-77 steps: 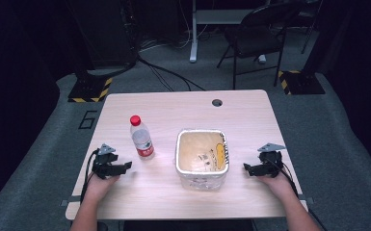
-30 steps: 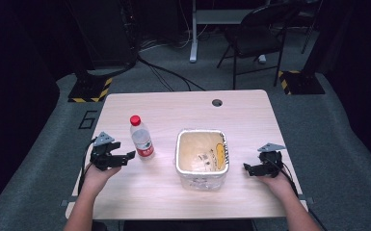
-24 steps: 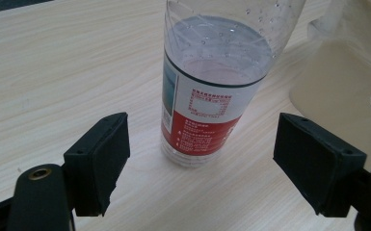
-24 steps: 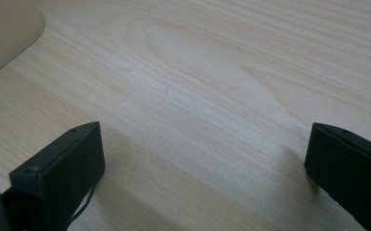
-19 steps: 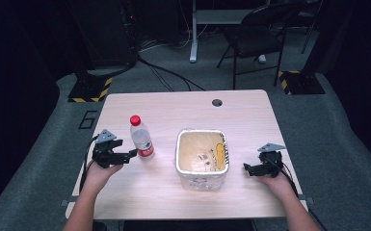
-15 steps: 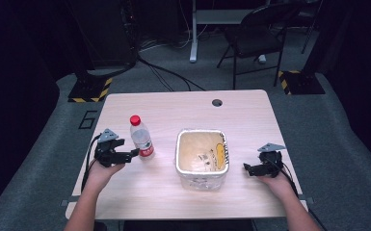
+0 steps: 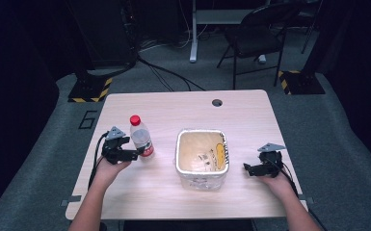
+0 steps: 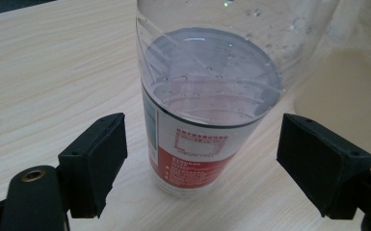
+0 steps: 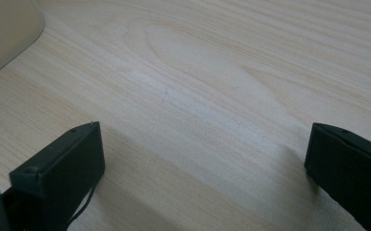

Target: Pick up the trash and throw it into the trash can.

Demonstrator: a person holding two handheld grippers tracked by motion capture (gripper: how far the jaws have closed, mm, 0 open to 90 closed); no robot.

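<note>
- One light wood table (image 7: 183,108) carries one water bottle (image 7: 141,136), one square tub (image 7: 202,155) and two grippers.
- The water bottle, clear plastic with a red cap and a red-and-white label, stands upright near the table's left edge, about midway between front and back.
- The left gripper (image 7: 134,155) sits at the bottle's lower half, held by the person's left hand (image 7: 107,168). In the left gripper view its jaws stand wide apart, one on each side of the bottle (image 8: 207,115), neither pad touching it.
- That view cuts the bottle off above the water line; the small print on the label is too fine to read.
- The tub, lined with a clear bag, stands at the table's middle, nearer the front edge. Something yellow and some printed scraps lie inside; I cannot tell what they are.
- The right gripper (image 7: 247,168) rests near the right edge, just beside the tub, in the right hand (image 7: 275,180). In the right gripper view its jaws are spread apart over bare wood (image 9: 212,96), holding nothing.
- A corner of the tub (image 9: 5,33) is cut off at that view's top left.
</note>
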